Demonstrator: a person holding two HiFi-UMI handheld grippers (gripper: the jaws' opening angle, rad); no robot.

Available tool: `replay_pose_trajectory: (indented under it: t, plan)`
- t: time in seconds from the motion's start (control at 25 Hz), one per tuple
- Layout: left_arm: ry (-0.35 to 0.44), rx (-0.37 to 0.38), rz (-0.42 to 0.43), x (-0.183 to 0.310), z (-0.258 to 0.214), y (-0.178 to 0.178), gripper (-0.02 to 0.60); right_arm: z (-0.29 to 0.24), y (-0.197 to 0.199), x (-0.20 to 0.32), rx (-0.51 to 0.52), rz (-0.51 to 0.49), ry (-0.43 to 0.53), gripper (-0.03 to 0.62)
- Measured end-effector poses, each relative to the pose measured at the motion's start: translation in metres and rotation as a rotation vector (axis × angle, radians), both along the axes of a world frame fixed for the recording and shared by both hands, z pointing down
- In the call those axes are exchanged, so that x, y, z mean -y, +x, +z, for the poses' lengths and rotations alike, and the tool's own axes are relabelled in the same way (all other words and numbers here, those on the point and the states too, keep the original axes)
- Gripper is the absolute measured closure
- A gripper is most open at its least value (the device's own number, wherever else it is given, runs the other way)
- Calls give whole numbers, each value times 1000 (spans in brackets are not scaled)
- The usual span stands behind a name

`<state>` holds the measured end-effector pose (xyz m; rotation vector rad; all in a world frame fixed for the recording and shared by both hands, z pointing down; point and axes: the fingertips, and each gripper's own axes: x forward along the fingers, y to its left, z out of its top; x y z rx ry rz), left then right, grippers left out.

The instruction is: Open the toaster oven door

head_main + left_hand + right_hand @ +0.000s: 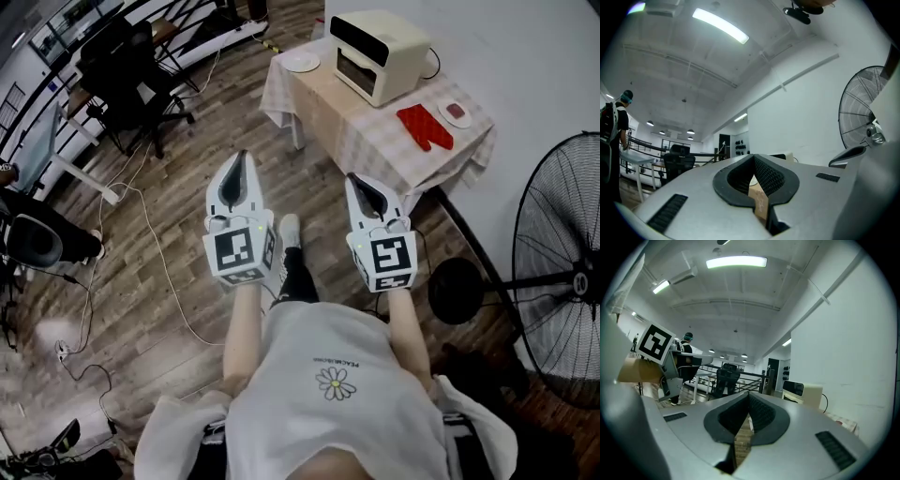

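Observation:
A cream toaster oven [377, 54] with a dark glass door stands shut on a table with a checked cloth [375, 131] at the top of the head view. In the right gripper view the toaster oven [801, 393] shows ahead to the right. My left gripper [241, 155] and right gripper [353, 177] are both shut and empty, held side by side over the wood floor, well short of the table. The left gripper's jaws [753, 174] meet with nothing between them; so do the right gripper's [749, 412].
A red oven mitt [424, 127] and a small plate [457, 112] lie on the table right of the oven, a white plate [301, 63] left of it. A standing fan [562, 272] is at the right. Office chairs [131, 75] and floor cables [150, 234] are at the left.

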<state>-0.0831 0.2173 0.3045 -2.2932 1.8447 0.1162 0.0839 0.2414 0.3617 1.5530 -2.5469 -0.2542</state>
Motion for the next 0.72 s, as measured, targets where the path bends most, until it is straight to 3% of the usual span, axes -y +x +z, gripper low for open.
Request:
replay_pose_trajectory:
  t: [0.36, 0.72]
  plan:
    - [2, 4, 44, 69, 1, 0, 565, 2, 3, 70, 9, 83, 4, 585]
    - [-40, -8, 82, 189, 23, -19, 565, 13, -5, 178, 37, 149, -16, 585]
